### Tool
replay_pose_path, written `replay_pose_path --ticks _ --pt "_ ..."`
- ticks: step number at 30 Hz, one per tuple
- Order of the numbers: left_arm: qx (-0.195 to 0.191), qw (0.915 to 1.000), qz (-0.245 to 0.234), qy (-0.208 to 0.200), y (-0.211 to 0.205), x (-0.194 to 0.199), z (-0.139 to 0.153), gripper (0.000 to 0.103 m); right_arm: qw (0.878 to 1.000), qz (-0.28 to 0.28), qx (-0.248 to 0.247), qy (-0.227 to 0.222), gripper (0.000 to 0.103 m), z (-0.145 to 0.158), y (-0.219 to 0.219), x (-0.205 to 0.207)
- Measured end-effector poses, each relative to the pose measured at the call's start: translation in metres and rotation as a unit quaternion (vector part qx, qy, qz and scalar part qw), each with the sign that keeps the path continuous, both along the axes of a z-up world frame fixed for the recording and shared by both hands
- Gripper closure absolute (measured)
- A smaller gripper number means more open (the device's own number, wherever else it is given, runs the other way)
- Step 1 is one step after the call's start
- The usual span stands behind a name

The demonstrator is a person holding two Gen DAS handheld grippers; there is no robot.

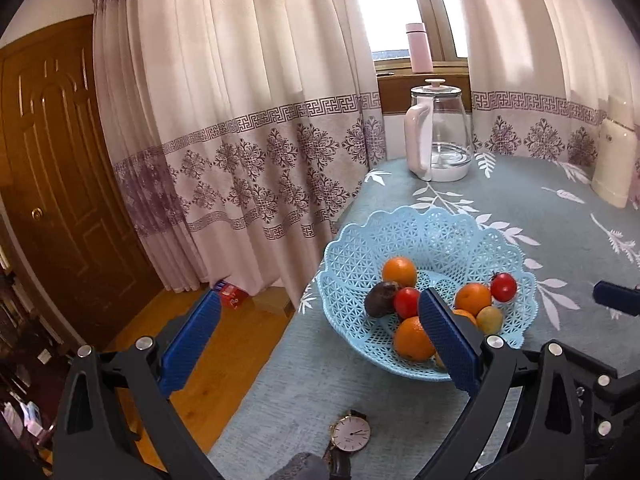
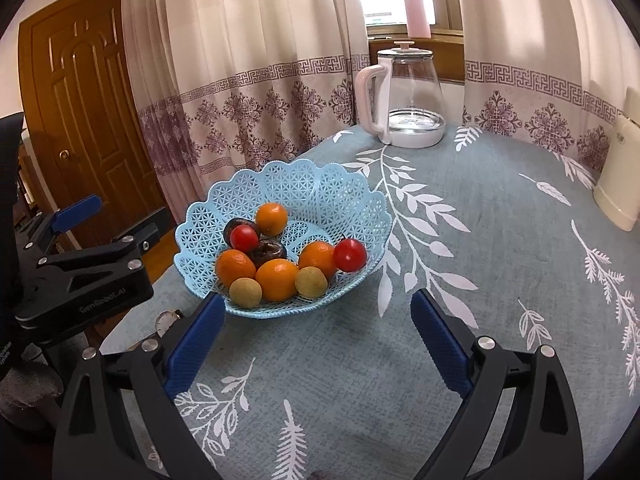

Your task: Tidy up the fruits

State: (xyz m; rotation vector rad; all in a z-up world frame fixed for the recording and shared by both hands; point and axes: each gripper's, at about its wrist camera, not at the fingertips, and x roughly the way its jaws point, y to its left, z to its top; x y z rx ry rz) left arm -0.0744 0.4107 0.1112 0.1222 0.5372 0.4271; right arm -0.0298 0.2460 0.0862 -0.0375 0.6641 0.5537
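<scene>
A light blue lattice basket (image 2: 340,196) (image 1: 440,232) stands near the table's left edge and holds all the fruit in view: several oranges (image 2: 277,279) (image 1: 413,338), two red tomatoes (image 2: 350,255) (image 1: 503,287), two dark brown fruits (image 2: 268,251) (image 1: 380,299) and two yellow-green round fruits (image 2: 311,282) (image 1: 490,319). My right gripper (image 2: 316,312) hangs open just in front of the basket, nothing between its blue fingers. My left gripper (image 1: 320,308) is open too, at the basket's left over the table edge, its right finger (image 1: 448,340) overlapping the basket.
A glass kettle (image 2: 408,96) with a pink handle stands at the table's far edge, a pink bottle (image 2: 416,14) on the sill behind. A cream appliance (image 2: 618,176) sits at the right. A wristwatch (image 1: 351,434) lies near the front-left corner. Curtains and a wooden door (image 1: 52,168) stand to the left.
</scene>
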Motion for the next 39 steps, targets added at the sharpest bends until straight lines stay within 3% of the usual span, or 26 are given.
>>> replay_pose_path --ticks 31,39 --pt "0.050 0.9982 0.029 0.018 -0.009 0.006 -0.006 0.003 0.999 -0.011 -0.030 -0.031 0.005 0.001 0.008 -0.006" --pt "0.047 0.9982 0.028 0.022 -0.007 0.008 -0.008 0.003 0.998 -0.009 -0.039 -0.038 0.005 0.001 0.011 -0.006"
